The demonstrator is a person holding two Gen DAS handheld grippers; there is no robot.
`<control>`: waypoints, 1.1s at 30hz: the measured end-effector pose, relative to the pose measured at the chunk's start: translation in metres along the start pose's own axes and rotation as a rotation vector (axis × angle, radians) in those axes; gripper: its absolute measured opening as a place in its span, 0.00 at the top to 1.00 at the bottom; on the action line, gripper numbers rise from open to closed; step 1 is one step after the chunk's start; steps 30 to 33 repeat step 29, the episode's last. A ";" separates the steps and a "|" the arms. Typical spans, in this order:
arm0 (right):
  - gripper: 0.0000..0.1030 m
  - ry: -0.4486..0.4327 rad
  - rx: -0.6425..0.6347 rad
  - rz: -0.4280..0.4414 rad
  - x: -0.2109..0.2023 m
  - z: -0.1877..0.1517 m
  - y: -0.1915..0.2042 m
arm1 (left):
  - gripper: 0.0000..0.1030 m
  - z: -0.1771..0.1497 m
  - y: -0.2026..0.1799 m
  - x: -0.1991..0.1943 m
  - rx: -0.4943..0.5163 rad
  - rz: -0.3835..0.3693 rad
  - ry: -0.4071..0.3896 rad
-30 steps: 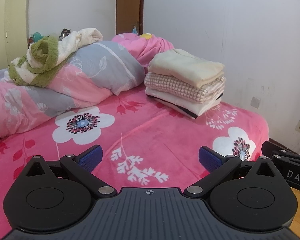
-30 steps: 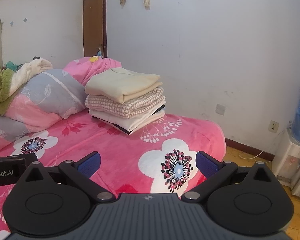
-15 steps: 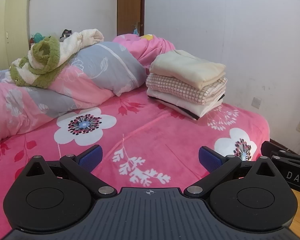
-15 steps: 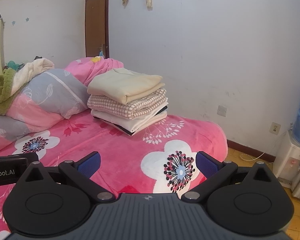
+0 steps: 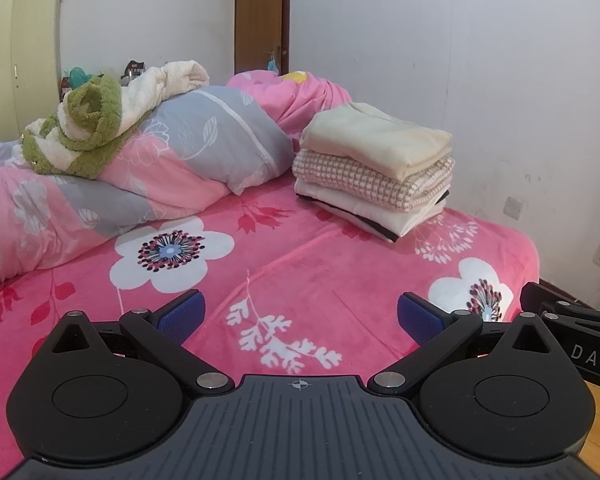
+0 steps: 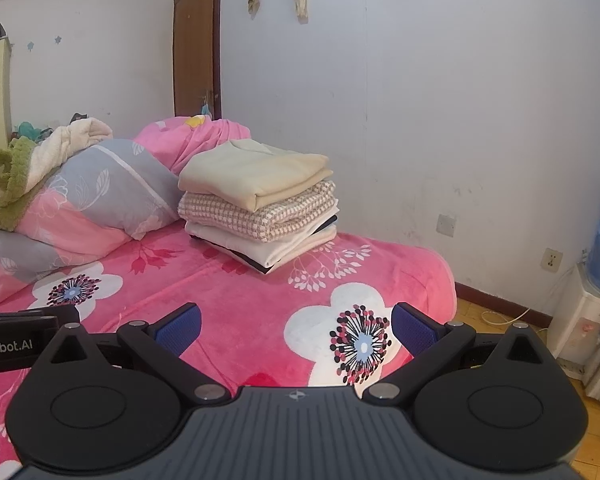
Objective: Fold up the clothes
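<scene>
Bed [image 5: 300, 280] before me, pink floral cover. On it: one stack of folded clothes [image 5: 374, 168] near the far wall-side edge; one pink-and-grey quilt [image 5: 160, 160] bunched along the left, beside the stack; pink bedding [image 5: 300, 96] heaped behind both.

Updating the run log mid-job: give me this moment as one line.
left gripper: open, empty | right gripper: open, empty | folded stack: on bed | green-and-cream towel: unfolded, on duvet
</scene>
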State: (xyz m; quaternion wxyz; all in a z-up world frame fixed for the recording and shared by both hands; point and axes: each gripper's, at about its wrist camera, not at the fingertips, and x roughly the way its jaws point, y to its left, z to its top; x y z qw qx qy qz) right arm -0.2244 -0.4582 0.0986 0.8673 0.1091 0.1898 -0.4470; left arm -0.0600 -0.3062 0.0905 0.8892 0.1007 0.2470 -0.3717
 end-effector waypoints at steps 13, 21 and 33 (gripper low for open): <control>0.00 0.001 -0.003 0.004 0.000 0.001 0.001 | 0.00 -0.001 0.000 -0.002 0.002 -0.001 0.000; 0.00 0.001 -0.003 0.004 -0.001 0.000 0.002 | 0.00 -0.001 0.000 -0.002 0.001 -0.002 0.001; 0.00 0.001 -0.004 0.005 -0.001 0.000 0.003 | 0.00 -0.002 0.001 -0.003 0.001 -0.002 0.003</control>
